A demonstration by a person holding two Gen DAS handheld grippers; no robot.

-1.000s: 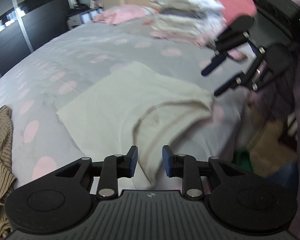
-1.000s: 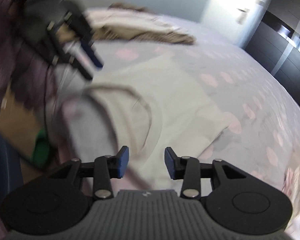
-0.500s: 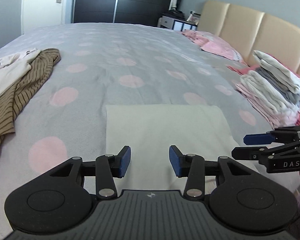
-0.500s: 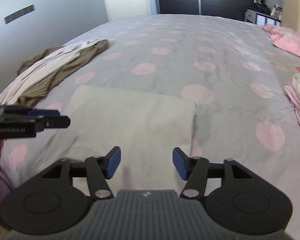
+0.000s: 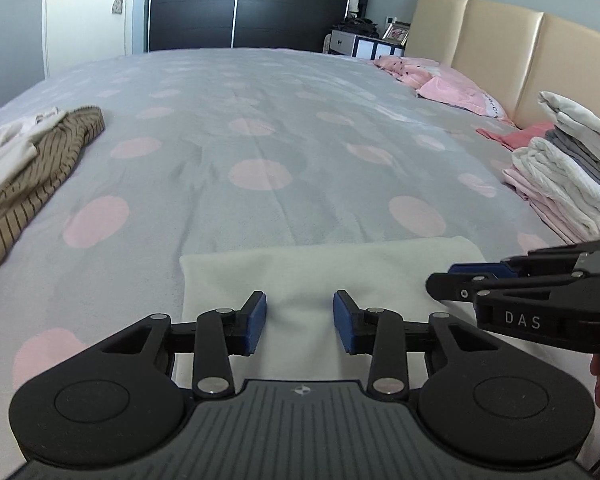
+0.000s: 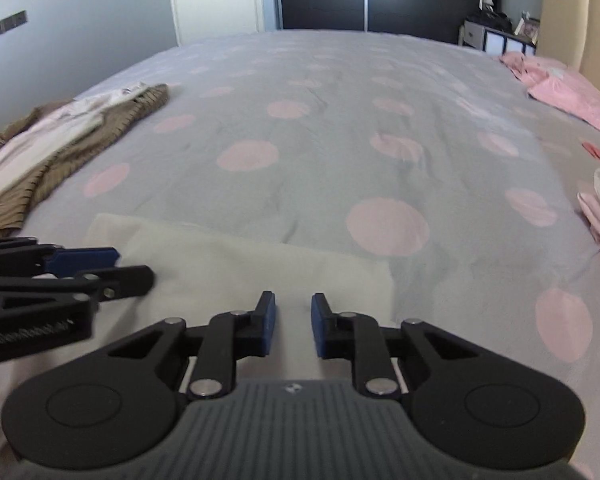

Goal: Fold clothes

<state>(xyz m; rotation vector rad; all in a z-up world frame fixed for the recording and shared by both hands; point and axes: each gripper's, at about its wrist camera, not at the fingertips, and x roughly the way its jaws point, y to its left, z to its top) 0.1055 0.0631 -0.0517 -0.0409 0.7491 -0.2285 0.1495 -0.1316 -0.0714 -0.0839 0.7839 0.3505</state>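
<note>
One shirt: cream shirt (image 5: 324, 276) folded flat on the bed (image 5: 260, 120).
Done: stack (image 5: 568, 176) right of the shirt.
Left: heap (image 5: 28, 168) left of it.
Left gripper (image 5: 300, 322): jaws just narrowed, partly apart, empty.
Right gripper (image 6: 293, 325): jaws just narrowed, small gap, empty.

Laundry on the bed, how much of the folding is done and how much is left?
Done: a stack of folded clothes sits near the headboard. In hand: a cream garment, folded into a flat rectangle, lies under both tongs, neither gripping it. Left: a striped brown garment and a pale one lie crumpled at the far side.
</note>
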